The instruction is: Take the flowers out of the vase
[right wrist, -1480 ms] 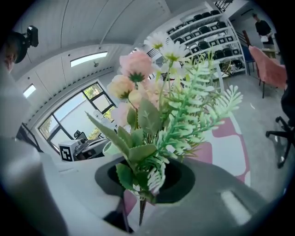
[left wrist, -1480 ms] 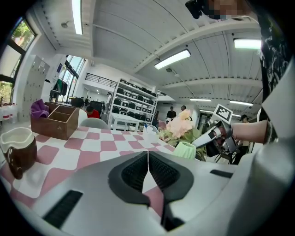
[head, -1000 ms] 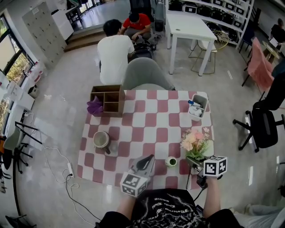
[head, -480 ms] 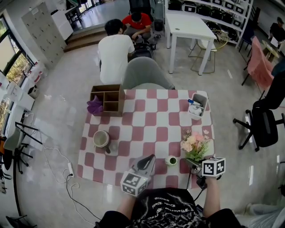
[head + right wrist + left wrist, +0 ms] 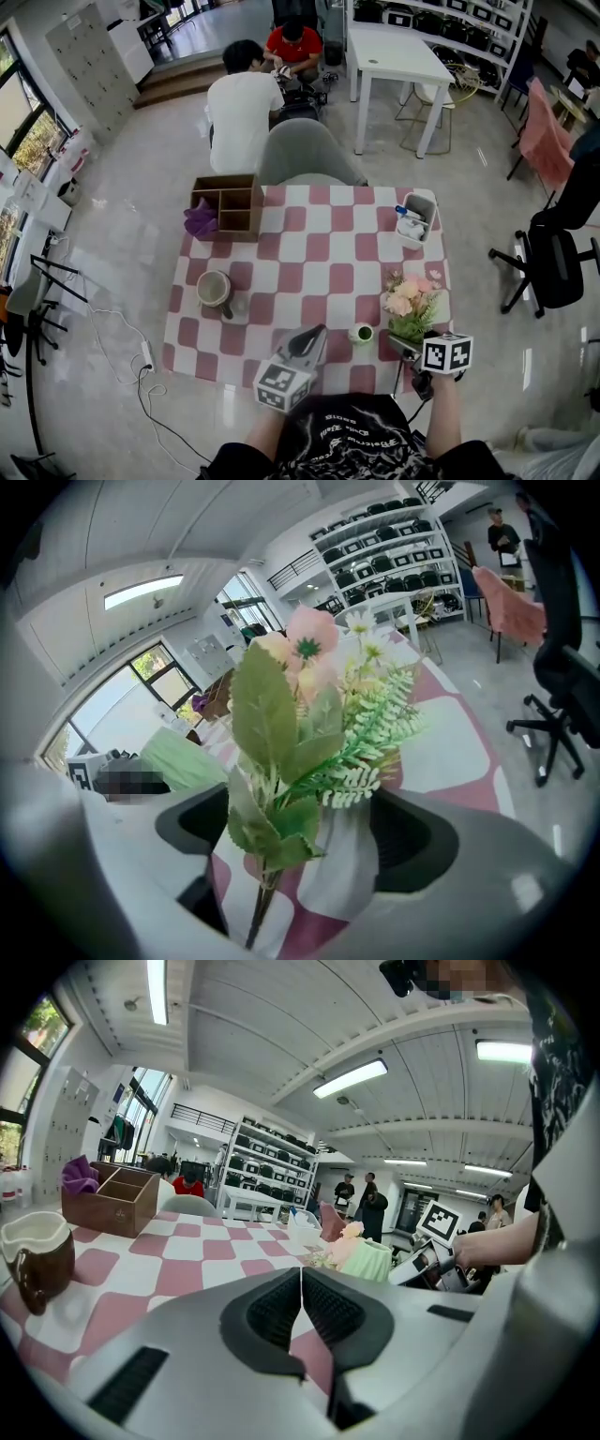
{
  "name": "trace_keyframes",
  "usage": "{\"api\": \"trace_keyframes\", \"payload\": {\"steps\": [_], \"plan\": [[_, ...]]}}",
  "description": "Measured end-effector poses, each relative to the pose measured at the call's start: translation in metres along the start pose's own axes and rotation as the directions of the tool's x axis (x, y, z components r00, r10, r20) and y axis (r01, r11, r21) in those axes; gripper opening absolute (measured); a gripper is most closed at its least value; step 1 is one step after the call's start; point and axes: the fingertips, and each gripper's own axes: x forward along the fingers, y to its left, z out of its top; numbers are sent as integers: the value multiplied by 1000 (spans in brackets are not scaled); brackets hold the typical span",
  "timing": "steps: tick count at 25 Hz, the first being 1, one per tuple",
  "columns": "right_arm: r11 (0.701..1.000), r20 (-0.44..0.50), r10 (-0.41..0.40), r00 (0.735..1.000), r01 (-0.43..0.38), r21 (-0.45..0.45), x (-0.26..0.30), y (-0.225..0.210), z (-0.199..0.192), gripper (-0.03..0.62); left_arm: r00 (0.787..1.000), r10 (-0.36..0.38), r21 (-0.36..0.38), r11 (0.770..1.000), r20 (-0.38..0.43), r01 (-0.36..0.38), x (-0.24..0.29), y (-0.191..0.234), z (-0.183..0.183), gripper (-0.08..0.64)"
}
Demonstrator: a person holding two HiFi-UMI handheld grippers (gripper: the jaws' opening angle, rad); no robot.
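At the worktop's (image 5: pixel 319 248) near right corner, flowers (image 5: pixel 411 302) are being released, stems between the just-opened right tongs (image 5: pixel 309 832); left tongs (image 5: pixel 301 1283) are clenched, empty. Withdrawal seems called for next.

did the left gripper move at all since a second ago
No. The left gripper sits where it did, just left of the green vase near the table's front edge, with its jaws shut.

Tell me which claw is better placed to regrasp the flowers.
Right: the right claw has just been opening, the flowers between its jaws; the left claw is shut, beyond the vase.
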Motion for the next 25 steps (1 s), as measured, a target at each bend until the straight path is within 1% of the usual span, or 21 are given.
{"api": "trace_keyframes", "payload": {"steps": [2,4,7,11,13,17,20,23,25], "plan": [[999,24,-39,999,39,8,-4,-5,1,474,1000,-2,3,1000,1,2,-2,0,-1,12],[998,47,-58,997,57,22,-9,-6,2,485,1000,-5,10,1000,3,5,-3,0,-3,12],[998,68,-68,995,67,22,-15,-6,-2,486,1000,-2,12,1000,12,2,-6,1,-2,12],[994,97,-112,989,112,6,-25,-10,-7,485,1000,-8,20,1000,28,8,-9,0,2,12],[990,133,-142,981,142,9,-32,-11,-4,485,999,-15,18,1000,34,14,-11,-2,5,12],[976,206,-211,955,218,-12,-51,-14,6,485,999,-25,25,999,41,24,-13,-3,8,12],[973,280,-212,936,228,-24,-65,-7,17,485,998,-31,35,999,48,30,-15,-4,10,12],[977,366,-171,915,204,-54,-79,11,31,485,998,-36,41,999,55,34,-18,-4,13,12],[975,402,-145,904,200,-99,-87,25,39,483,997,-39,45,998,61,36,-19,-5,15,12]]}}
